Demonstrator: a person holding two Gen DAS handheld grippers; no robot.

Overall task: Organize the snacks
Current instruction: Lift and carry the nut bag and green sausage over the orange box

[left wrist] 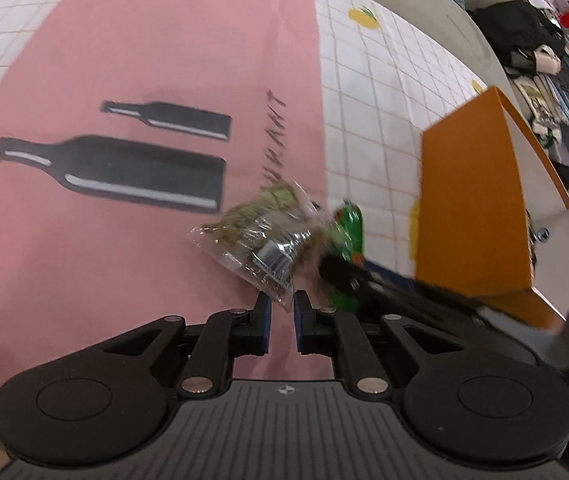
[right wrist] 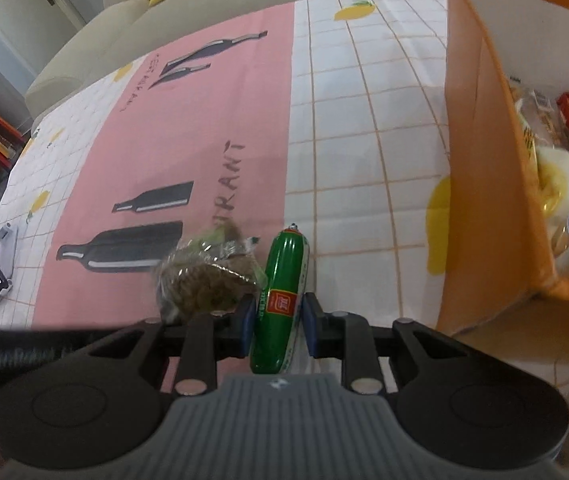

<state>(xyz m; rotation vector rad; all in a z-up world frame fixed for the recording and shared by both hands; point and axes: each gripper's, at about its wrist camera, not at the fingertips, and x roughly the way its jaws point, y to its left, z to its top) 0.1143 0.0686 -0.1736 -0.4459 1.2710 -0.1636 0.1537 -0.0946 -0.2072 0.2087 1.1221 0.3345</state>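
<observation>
I am mid-carry: my left gripper [left wrist: 282, 306] pinches the corner of a clear crinkly packet of brownish snack [left wrist: 254, 240] at lower centre, my right gripper [right wrist: 277, 312] clamps a green plastic-wrapped sausage [right wrist: 282, 296], and next both must swing over the orange cardboard box [right wrist: 480, 184] at right.

**Lighting and image quality, both wrist views**

Even, soft daylight; shadows faint. Motion blur smears the clear snack packet [left wrist: 252, 240] and orange box [left wrist: 480, 208] in the left view. Glare flecks the packet's film. Fisheye curvature bends the tablecloth [right wrist: 364, 120] grid; corners vignette dark.
</observation>
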